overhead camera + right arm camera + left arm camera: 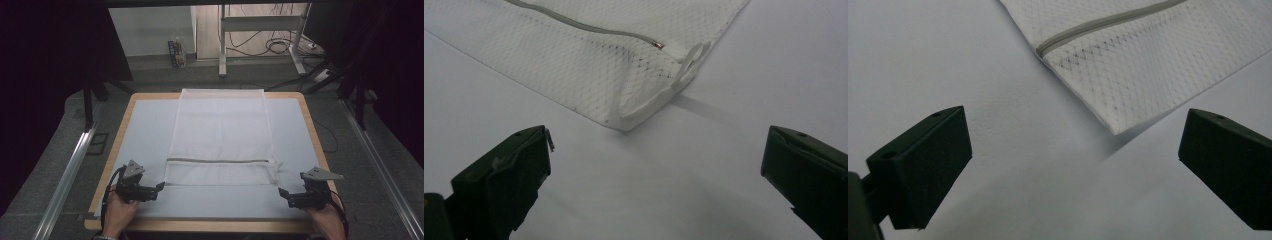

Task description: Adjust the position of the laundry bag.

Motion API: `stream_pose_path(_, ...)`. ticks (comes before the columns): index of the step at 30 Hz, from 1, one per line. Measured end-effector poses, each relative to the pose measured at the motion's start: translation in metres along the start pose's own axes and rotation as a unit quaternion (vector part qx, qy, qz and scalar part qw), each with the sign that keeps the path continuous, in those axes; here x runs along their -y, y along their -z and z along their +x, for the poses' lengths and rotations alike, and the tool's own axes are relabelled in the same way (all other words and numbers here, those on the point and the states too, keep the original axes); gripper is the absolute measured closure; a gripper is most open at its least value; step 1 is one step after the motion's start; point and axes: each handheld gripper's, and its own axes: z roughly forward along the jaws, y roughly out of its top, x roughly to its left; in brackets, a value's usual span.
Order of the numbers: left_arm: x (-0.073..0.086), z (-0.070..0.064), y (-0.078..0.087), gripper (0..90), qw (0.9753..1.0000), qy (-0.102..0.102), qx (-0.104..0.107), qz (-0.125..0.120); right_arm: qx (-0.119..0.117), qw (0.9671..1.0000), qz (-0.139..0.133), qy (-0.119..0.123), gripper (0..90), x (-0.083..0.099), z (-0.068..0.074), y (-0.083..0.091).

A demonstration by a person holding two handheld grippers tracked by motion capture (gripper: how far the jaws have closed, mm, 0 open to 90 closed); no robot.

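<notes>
White mesh laundry bag (220, 135) lies flat on the desk (150, 130), long axis running away from me, far edge at the far end of the desk's pale mat, near edge just ahead of my two grippers. Grey zipper (220, 161) crosses the bag close to the near edge, shut along the whole width I can see.

My left gripper (161, 188) sits near the front of the desk, just off the bag's near-left corner, pointing in at it. Jaws spread wide, nothing between them, not touching the bag. In the left gripper view the bag corner (1115, 131) lies ahead between the two jaws, flat on the mat, with the zipper end (1040, 50) above it.

My right gripper (281, 192) mirrors that by the near-right corner, also pointing inward. Jaws wide apart, holding nothing, clear of the mesh. In the right gripper view the bag's corner (624, 122) is slightly lifted and folded, with a white pull loop (691, 60) beside the zipper's metal end (657, 45).

Both hands, left hand (117, 212) and right hand (327, 220), rest at the desk's near edge. Beyond the desk: floor, a small carton (176, 53), cables (272, 45) near a metal frame.
</notes>
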Motion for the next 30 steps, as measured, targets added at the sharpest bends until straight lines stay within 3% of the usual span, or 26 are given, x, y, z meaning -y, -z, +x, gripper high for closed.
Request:
stream_pose_path(8, 0.002, 0.002, 0.000, 2.7, 0.9994, -0.009, -0.007, -0.032, -0.002, 0.9999, 0.010, 0.007, 0.0, -0.001, -0.001, -0.002)
stream_pose_path(14, 0.003, 0.002, -0.002, 4.2, 0.9992, -0.021, -0.011, -0.032, -0.009, 0.9999, 0.003, 0.008, 0.0, -0.002, -0.002, -0.001)
stream_pose_path(17, 0.003, 0.003, -0.003, 4.0, 0.9992, -0.017, -0.008, -0.036, -0.008, 0.9999, 0.007, 0.004, 0.0, -0.002, -0.002, -0.002)
stream_pose_path(30, -0.001, -0.005, -0.011, 4.1, 0.9996, -0.024, 0.005, -0.012, -0.009, 0.9998, 0.013, 0.014, 0.0, -0.004, -0.002, -0.005)
